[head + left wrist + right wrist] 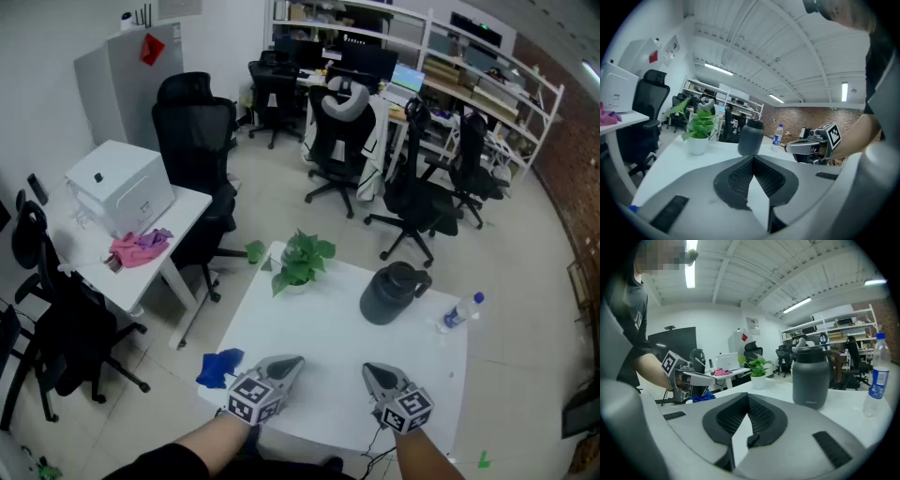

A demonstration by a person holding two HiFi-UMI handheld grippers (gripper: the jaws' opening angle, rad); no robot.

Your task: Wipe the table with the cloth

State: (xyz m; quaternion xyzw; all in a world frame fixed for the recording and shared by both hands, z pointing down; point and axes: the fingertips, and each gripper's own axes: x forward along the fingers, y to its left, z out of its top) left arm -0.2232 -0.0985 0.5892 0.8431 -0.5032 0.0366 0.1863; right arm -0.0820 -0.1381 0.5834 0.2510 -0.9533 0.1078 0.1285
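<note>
White table amid office chairs, lower centre of frame. Blue cloth bunched at lower-left table edge, just left of left gripper, outside its jaws. Right gripper alongside, further right. Both pairs of jaws closed together, gripping nothing.

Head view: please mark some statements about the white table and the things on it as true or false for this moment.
1. The crumpled blue cloth lies at the near left edge of the white table. True.
2. The left gripper grips the cloth. False: it is shut and empty, beside the cloth.
3. The dark grey lidded jug lies on its side. False: it stands upright.
4. The green potted plant stands near the table's far edge. True.
5. The clear water bottle with a blue cap stands between plant and jug. False: it is right of the jug.
</note>
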